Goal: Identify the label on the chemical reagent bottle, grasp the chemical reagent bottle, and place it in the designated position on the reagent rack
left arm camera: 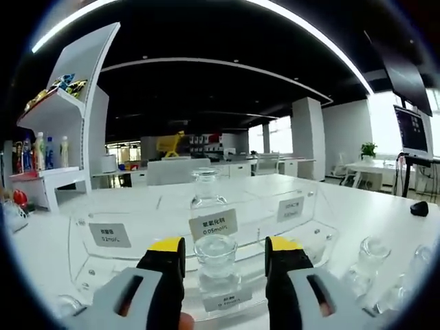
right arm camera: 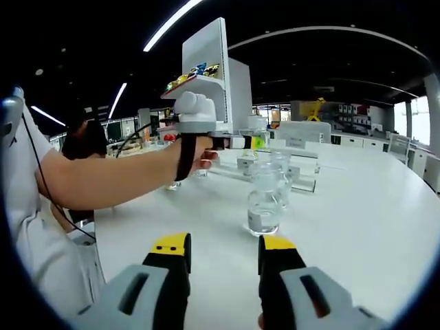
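The left gripper view is taken from low over the white table, facing straight into the clear reagent rack, which is met at close range across the lower half of the frame; a glass bottle is framed between the yellow-tipped jaws of the left gripper at bottom centre. The right gripper view is taken from farther back, looking across the table; its nearest bottle is seen at centre, the rack beyond it; the left gripper is seen entering from the left. Table, rack and white shelf unit are shared.
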Tool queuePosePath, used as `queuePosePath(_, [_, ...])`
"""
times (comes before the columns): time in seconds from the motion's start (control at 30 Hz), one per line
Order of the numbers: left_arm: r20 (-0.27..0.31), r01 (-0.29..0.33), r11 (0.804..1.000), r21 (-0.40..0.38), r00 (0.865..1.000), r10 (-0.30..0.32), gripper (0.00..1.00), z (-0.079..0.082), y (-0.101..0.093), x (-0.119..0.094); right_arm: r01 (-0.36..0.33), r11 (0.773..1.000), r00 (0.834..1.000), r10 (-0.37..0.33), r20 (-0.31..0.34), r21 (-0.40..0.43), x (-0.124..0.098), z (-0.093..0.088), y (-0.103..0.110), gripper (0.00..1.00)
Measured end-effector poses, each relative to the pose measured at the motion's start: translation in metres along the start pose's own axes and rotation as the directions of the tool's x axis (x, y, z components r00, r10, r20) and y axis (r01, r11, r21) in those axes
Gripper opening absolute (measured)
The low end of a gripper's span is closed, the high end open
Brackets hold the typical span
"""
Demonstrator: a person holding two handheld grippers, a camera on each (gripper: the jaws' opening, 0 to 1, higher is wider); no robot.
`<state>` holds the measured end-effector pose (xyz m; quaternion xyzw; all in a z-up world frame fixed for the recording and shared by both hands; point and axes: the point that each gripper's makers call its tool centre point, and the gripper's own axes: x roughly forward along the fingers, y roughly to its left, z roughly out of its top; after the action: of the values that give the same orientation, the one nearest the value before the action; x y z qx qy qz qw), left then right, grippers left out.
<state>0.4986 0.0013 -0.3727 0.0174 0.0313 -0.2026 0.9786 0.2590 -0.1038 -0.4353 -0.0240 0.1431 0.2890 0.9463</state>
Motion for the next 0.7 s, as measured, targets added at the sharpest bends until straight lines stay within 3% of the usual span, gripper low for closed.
queuePosePath(0.1, [0.004, 0.021, 1.000, -0.005, 1.000, -0.020, 0.47, 0.004, -0.004, -0.005, 0.000, 1.000, 1.000, 0.000, -0.001, -0.001, 0.001, 0.000, 0.000, 0.37])
queuePosePath(0.23, [0.005, 0.041, 0.999, 0.010, 0.999, -0.041, 0.56, 0.011, -0.008, -0.013, 0.001, 1.000, 1.000, -0.001, -0.005, -0.007, 0.001, 0.000, 0.001, 0.37])
queuePosePath(0.37, [0.017, 0.070, 0.997, 0.018, 0.997, -0.070, 0.56, 0.020, -0.012, -0.023, 0.008, 1.000, 1.000, -0.008, -0.002, -0.008, 0.000, 0.001, -0.001, 0.37])
queuePosePath(0.5, [0.005, 0.109, 0.994, 0.025, 0.994, -0.109, 0.64, 0.027, -0.019, -0.025, 0.023, 1.000, 1.000, -0.023, -0.008, -0.015, 0.003, -0.001, -0.001, 0.37])
queuePosePath(0.7, [0.009, 0.136, 0.990, 0.029, 0.991, -0.137, 0.66, 0.036, -0.019, -0.031, 0.030, 0.999, 1.000, -0.030, 0.002, -0.019, 0.002, 0.000, -0.002, 0.37])
